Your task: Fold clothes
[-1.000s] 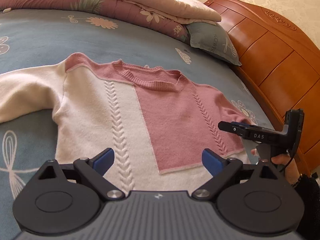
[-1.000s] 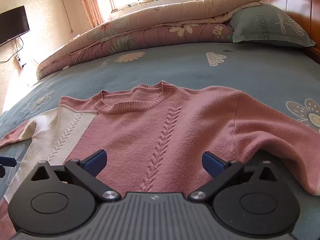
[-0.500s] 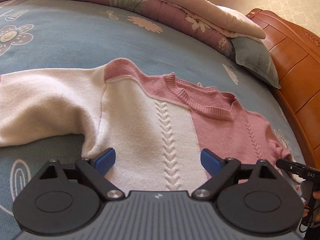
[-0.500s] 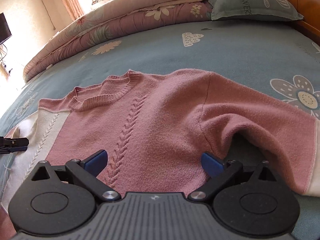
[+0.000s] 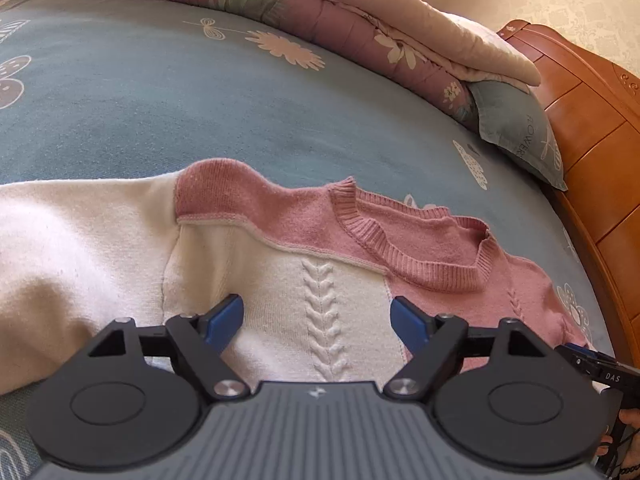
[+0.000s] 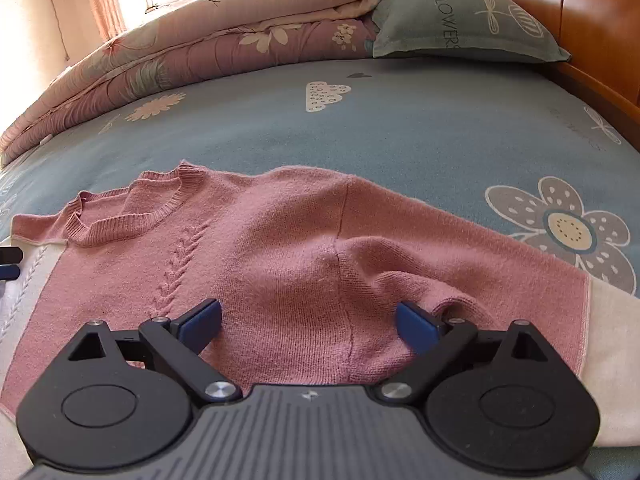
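Note:
A pink and cream knitted sweater (image 5: 280, 280) lies face up and spread out on the blue bedsheet, collar toward the far side. My left gripper (image 5: 318, 320) hovers open low over the cream chest panel, near the cream sleeve's armpit, with nothing between its blue fingers. In the right wrist view the sweater (image 6: 280, 264) shows its pink half and pink sleeve with a cream cuff. My right gripper (image 6: 308, 320) is open just above the pink armpit seam, holding nothing. The right gripper's tip (image 5: 600, 372) also peeks in at the lower right of the left wrist view.
The blue patterned bedsheet (image 6: 400, 128) stretches beyond the sweater. A rolled floral quilt (image 5: 320, 12) and a grey-green pillow (image 6: 464, 24) lie at the far side. A wooden headboard (image 5: 592, 128) borders the bed on the right.
Both grippers have moved forward and lower over the sweater, the left one shifting toward the cream sleeve side, the right one toward the pink sleeve's armpit. Both stay open.

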Demonstrator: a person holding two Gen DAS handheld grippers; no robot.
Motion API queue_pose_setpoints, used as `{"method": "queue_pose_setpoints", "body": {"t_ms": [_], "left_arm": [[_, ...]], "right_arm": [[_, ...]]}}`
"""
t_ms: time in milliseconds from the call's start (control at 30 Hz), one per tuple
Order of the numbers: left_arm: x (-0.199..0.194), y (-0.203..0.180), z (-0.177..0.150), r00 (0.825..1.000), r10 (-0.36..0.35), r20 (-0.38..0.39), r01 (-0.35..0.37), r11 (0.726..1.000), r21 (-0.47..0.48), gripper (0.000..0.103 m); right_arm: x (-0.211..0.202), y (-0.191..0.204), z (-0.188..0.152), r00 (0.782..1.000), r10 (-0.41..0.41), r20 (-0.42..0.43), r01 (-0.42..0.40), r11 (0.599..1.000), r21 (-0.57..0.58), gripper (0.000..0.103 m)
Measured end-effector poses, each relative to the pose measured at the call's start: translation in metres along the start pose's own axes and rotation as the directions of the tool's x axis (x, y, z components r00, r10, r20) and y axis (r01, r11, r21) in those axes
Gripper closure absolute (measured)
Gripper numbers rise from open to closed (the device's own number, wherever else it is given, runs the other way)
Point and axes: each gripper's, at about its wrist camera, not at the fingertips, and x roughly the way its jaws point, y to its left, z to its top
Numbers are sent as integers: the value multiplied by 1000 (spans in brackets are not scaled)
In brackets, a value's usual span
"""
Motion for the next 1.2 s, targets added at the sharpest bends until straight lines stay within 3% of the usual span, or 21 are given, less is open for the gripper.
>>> {"method": "queue_pose_setpoints", "body": {"t_ms": [133,200,267,333,433,500,533,633,733,833,900,967,1033,1067,1100,1200], "left_arm": [[-3,-23,9,990,-139,-9,139,988,64,16],[9,-34,16,977,-208,-43,211,974,82,14],[32,-39,23,966,-239,-101,246,967,63,14],[51,-35,25,980,-160,-117,165,986,30,15],[56,-22,28,994,-96,-56,98,994,37,15],[55,-19,32,1000,6,-17,-5,997,81,15],[55,-16,34,998,55,4,-56,993,104,16],[59,-12,39,998,64,-1,-63,991,117,15],[66,-23,45,989,150,-6,-147,975,164,15],[66,-33,50,983,180,-35,-172,970,172,16],[50,-36,49,991,134,-31,-127,979,157,15],[38,-39,45,997,69,-34,-62,983,172,14],[37,-40,41,995,-6,-99,23,986,166,12],[39,-39,39,993,-15,-119,34,986,163,12],[42,-36,36,992,21,-124,0,985,171,12],[45,-10,28,982,163,-96,-139,966,218,16]], "right_arm": [[-22,13,11,996,52,78,-49,998,-38,0],[-19,28,25,989,129,65,-125,990,-68,0],[-2,32,31,994,98,39,-94,991,-93,0],[15,34,35,998,58,15,-56,992,-117,0],[41,37,42,1000,-4,-20,1,988,-154,0],[58,39,47,998,-47,-41,38,983,-179,0],[67,40,49,996,-68,-52,57,980,-192,0],[86,28,57,993,-101,-55,92,986,-142,0],[95,16,68,992,-114,-47,110,991,-79,0],[93,17,76,989,-122,-80,116,990,-75,0],[74,22,78,994,-71,-79,64,994,-83,0],[57,27,78,995,46,-84,-51,997,-60,0],[54,33,76,967,206,-147,-210,978,-5,0],[60,37,72,953,239,-187,-242,970,7,0],[66,40,69,939,260,-224,-263,965,16,0],[66,29,55,963,160,-215,-177,982,-63,0]]}}
